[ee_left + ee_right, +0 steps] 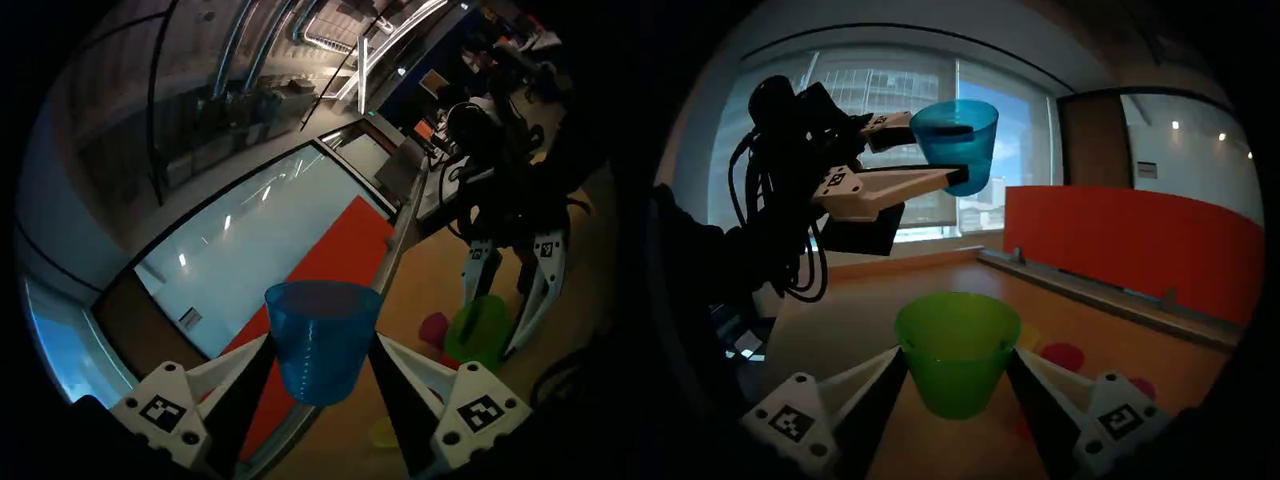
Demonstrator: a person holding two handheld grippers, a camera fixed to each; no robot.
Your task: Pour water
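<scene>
The left tongs are gripping a see-through blue cup. Both fingers are pressing on its sides a little below the rim, so the tongs are standing open no wider than the cup itself. The cup is sitting upright between the fingers, mouth upward.

The right tongs are holding a green cup the same way, one finger pressing on each side and the gap just as wide as the cup. The green cup is hanging low over a wooden table, mouth upward.

In the right gripper view, the left tongs are reaching in from the left and carrying the blue cup high in the air, in front of a bright window. The blue cup is sitting well above the green cup and apart from it, leaning only slightly. Black cables are looping down behind the left tongs.

Whether either cup is holding water cannot be told.

Flat round coloured spots, yellow, red and pink, are lying on the table just beyond the green cup. A long red panel is standing along the table's far edge.
</scene>
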